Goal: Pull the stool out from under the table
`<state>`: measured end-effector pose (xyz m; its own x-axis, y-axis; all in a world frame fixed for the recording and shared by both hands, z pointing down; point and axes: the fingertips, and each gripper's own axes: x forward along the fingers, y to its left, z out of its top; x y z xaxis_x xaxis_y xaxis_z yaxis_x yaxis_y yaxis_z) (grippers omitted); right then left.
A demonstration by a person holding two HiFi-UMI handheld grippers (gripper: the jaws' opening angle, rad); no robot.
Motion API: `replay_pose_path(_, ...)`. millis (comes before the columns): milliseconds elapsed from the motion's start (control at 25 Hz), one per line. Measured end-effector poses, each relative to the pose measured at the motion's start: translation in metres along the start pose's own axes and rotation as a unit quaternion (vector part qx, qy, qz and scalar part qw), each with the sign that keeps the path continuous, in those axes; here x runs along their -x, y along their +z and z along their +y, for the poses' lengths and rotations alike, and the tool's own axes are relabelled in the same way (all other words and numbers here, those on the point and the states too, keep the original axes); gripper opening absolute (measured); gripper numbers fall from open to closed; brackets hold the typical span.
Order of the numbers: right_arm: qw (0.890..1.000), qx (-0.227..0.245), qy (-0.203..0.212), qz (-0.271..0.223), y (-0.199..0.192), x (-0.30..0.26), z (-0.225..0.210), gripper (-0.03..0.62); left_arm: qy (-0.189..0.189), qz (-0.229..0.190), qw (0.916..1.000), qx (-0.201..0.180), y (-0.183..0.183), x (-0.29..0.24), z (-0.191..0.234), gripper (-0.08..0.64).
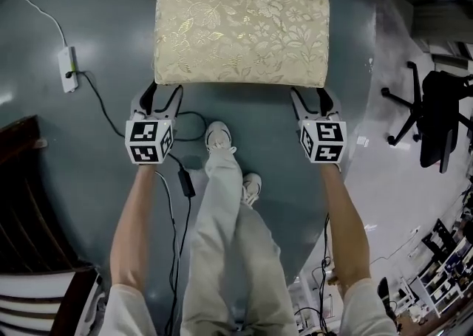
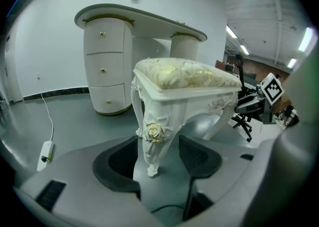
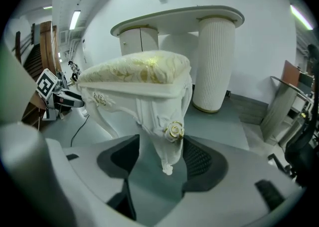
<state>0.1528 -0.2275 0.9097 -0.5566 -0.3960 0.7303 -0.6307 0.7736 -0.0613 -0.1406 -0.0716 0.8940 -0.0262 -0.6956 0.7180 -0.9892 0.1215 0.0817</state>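
Observation:
The stool, white carved legs under a cream and gold floral cushion, stands on the grey floor in front of the white table, out from beneath its top. My left gripper is at the stool's near left corner. In the left gripper view the rosette leg stands between its jaws with floor showing beside it, so it is open. My right gripper is at the near right corner. Its jaws also stand around a leg without pressing it, open.
A power strip and black cables lie on the floor to the left. The person's legs and shoes are between the grippers. An office chair stands at the right, dark wooden furniture at the left. The table's fluted column is behind the stool.

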Motion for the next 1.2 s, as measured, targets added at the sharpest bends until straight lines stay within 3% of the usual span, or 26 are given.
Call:
replay_pose_path(280, 1.000, -0.007, -0.002, -0.009, 0.033, 0.066, 0.005, 0.224, 0.006, -0.006, 0.9999, 0.009, 0.045, 0.063, -0.019, 0.247)
replay_pose_path(480, 1.000, -0.009, -0.008, -0.020, 0.075, 0.119, 0.007, 0.152, 0.002, 0.005, 1.0000, 0.007, 0.070, 0.114, -0.047, 0.137)
replay_pose_path(720, 0.999, -0.011, -0.014, -0.030, 0.126, 0.180, 0.006, -0.003, -0.005, 0.011, 0.9997, 0.023, 0.116, 0.168, -0.076, 0.033)
replay_pose_path(1200, 0.998, -0.032, -0.027, -0.056, 0.227, 0.312, 0.008, -0.003, -0.062, -0.036, 0.9974, -0.007, 0.273, 0.263, -0.129, 0.011)
